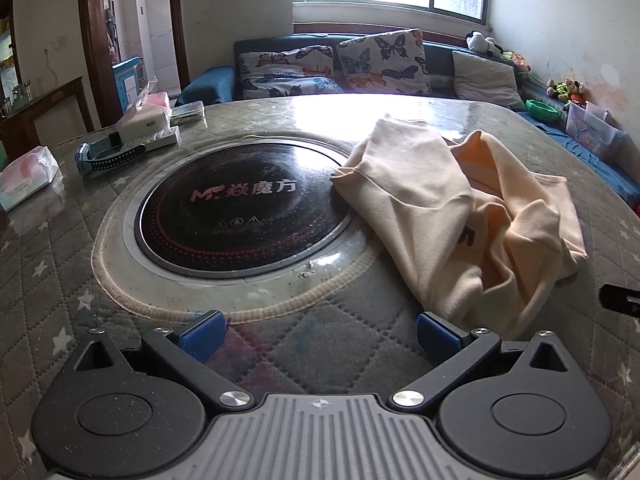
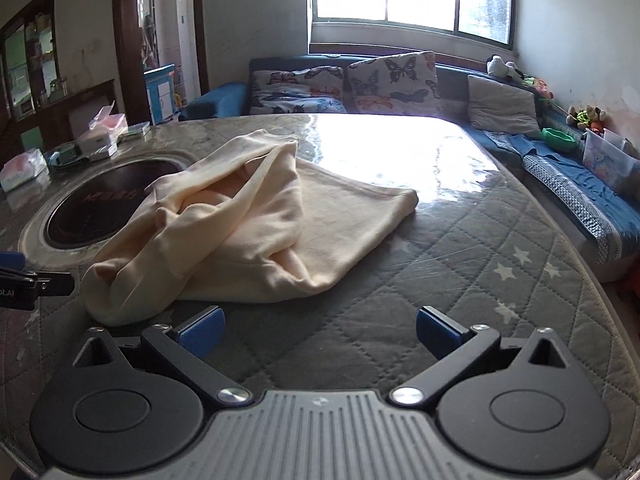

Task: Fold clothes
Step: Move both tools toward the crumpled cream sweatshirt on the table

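Garment: a cream sweatshirt (image 2: 256,216) lies crumpled on the quilted table cover (image 2: 460,280), its far-left part overlapping the rim of the round black cooktop (image 1: 240,208) set into the table. You see it ahead and right of the left gripper, ahead and left of the right gripper.

Lay of the cloth: one flat panel spreads toward the window side and ends in a straight edge; the rest is bunched in thick rolls nearest you. A small dark mark shows among the folds in the left wrist view. Which part is sleeve, hem or collar, you cannot tell for certain.

Handling, as a judgement: light, soft and limp. It will sag and drag rather than hold shape, and the glossy film over the cover probably lets it slide when you pull.

Where to take hold: pinch a single layer at an edge or corner, such as the straight edge of the flat panel. Avoid the bunched rolls, where you would likely catch several layers.

Left gripper (image 1: 320,334): released, fingers spread wide, nothing between the blue pads (image 1: 202,334); it sits just short of the near fold.

Right gripper (image 2: 320,330): likewise spread and empty, low over the cover, near the bunched end.

Surroundings: tissue packs (image 1: 28,178) and small boxes (image 1: 146,124) stand well apart at the far left; a sofa with butterfly cushions (image 2: 392,80) lies beyond.
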A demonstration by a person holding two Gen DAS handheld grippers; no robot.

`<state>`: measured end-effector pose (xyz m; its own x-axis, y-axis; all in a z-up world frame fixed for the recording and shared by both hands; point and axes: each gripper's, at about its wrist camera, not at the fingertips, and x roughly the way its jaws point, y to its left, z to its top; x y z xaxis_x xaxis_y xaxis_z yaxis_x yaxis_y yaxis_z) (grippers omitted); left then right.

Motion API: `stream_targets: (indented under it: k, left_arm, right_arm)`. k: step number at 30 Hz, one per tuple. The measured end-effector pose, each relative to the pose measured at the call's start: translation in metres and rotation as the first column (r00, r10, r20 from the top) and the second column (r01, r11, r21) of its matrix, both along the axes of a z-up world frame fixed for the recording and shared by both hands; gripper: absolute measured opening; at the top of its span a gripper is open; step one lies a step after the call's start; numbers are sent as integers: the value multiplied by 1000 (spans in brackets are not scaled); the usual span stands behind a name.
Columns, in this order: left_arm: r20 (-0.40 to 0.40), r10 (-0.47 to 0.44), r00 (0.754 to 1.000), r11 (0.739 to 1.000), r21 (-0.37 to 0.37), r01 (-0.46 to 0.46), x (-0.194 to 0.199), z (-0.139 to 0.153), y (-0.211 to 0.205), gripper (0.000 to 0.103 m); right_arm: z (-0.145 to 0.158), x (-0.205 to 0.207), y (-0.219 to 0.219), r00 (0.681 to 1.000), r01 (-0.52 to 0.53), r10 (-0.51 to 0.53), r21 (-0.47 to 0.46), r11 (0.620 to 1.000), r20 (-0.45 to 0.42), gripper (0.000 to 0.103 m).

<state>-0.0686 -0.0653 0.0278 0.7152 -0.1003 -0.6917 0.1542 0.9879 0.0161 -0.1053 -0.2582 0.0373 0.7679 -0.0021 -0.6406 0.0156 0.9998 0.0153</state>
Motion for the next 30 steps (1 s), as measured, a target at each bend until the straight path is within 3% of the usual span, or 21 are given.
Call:
stream_targets:
  k: [30]
  left_arm:
    - [16,-66,998,998,19,65,-20,5,-17,103]
  right_arm:
    - [5,-13,28,998,-65,65,14,998,13,102]
